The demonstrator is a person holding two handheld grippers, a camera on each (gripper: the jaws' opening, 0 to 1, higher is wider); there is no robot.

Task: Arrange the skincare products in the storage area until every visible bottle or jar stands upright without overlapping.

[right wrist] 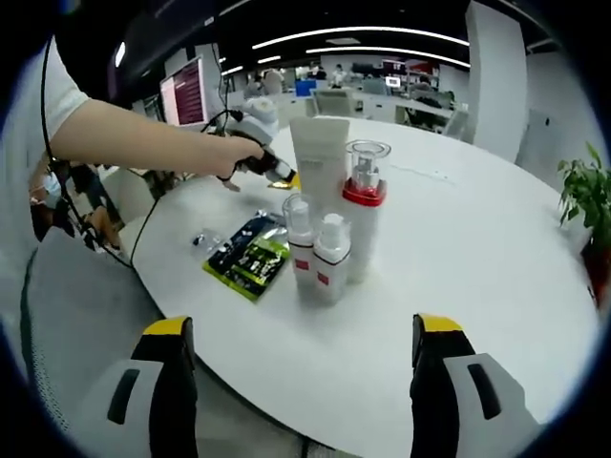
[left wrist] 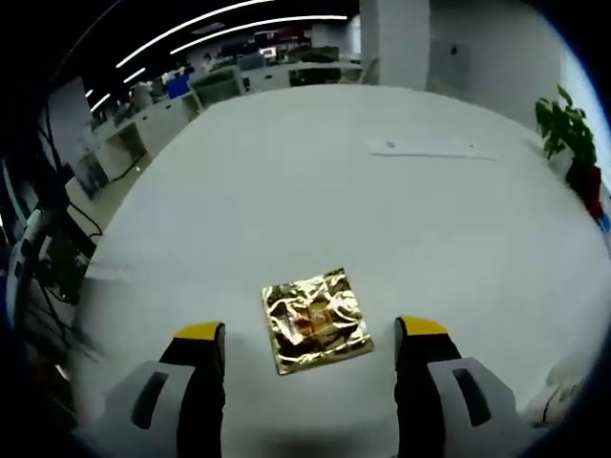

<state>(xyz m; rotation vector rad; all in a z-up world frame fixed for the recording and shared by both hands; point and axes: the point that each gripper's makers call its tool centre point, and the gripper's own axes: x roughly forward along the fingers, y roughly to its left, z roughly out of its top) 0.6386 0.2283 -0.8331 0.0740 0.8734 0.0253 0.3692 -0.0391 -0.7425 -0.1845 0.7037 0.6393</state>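
In the right gripper view a cluster of skincare products stands upright on the white round table (right wrist: 477, 248): a tall white tube (right wrist: 320, 157), a clear-capped bottle with a red band (right wrist: 366, 210), and two small white bottles (right wrist: 299, 239) (right wrist: 330, 260) touching each other in front. Flat dark and green sachets (right wrist: 250, 256) lie left of them. My right gripper (right wrist: 304, 324) is open, short of the table edge. A person's hand holds my left gripper (right wrist: 260, 129) behind the cluster. In the left gripper view the left gripper (left wrist: 311, 329) is open over a gold foil packet (left wrist: 317, 320).
A flat white sheet (left wrist: 434, 148) lies far across the table. A potted plant (left wrist: 565, 129) (right wrist: 590, 196) stands beyond the table's right side. A small clear item (right wrist: 204, 239) lies beside the sachets. Desks and office chairs (right wrist: 334, 100) fill the background.
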